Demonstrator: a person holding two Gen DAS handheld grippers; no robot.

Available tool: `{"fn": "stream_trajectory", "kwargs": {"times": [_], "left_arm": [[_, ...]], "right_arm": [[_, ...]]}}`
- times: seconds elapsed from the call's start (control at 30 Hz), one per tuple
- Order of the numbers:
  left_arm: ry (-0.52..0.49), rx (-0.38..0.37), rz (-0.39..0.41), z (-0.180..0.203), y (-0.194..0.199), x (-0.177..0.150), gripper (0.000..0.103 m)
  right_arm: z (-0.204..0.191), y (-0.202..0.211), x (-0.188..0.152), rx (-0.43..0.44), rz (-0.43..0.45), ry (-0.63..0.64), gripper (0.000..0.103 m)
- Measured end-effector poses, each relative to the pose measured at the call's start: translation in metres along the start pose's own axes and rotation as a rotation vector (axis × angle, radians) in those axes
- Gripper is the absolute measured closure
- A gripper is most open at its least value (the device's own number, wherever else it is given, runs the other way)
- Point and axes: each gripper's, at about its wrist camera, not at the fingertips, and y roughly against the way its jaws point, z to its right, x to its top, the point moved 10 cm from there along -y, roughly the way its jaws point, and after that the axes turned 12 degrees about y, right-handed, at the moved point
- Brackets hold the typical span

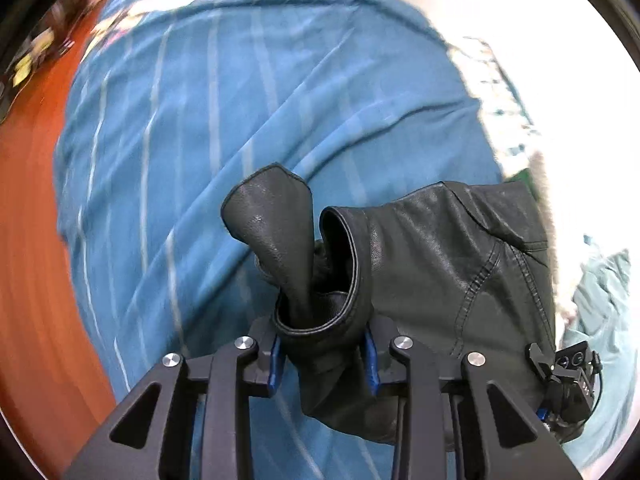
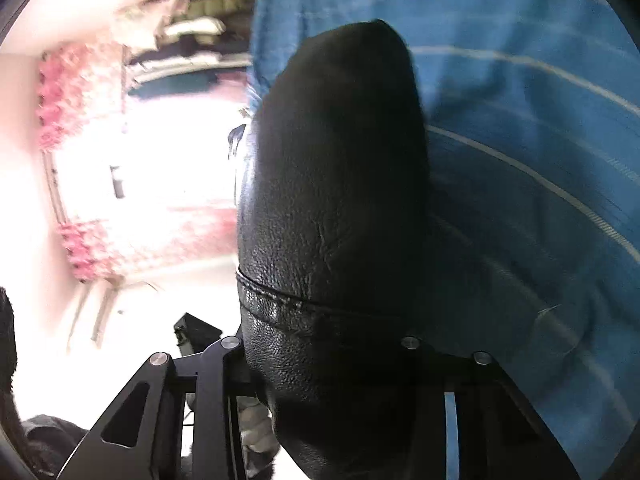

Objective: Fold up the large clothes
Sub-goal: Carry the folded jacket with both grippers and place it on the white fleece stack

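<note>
A black leather jacket (image 1: 440,264) hangs over a blue striped bedsheet (image 1: 240,112). My left gripper (image 1: 325,354) is shut on a bunched edge of the jacket, with a collar flap (image 1: 268,220) sticking up past the blue pads. In the right wrist view the black leather jacket (image 2: 336,200) fills the middle and covers my right gripper (image 2: 320,364), which is shut on it; its fingertips are hidden by the leather. The right gripper's body also shows at the lower right of the left wrist view (image 1: 568,384).
An orange-brown floor (image 1: 28,240) lies left of the bed. A pale green garment (image 1: 604,312) is at the right edge. In the right wrist view, a bright window with pink curtains (image 2: 80,184) and shelves of folded clothes (image 2: 188,36) stand left of the bedsheet (image 2: 520,120).
</note>
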Motion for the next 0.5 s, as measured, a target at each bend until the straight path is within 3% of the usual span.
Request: {"fn": "stream_trajectory", "kwargs": {"times": [0.2,0.4,0.5], "left_arm": [[-0.139,-0.126,0.006,0.104,0.027,0.038,0.076],[-0.241,-0.309,-0.028,0.265,0.006,0.084,0.076],[-0.319,-0.401,-0.042,0.366,-0.019,0.098,0.076]], "right_arm": [[-0.058,0.047,0.065,0.040,0.167,0.001,0.063],[-0.091,0.124,0.169,0.015,0.371,0.054,0.063],[-0.091,0.176,0.229,0.010,0.480,0.083,0.063]]}}
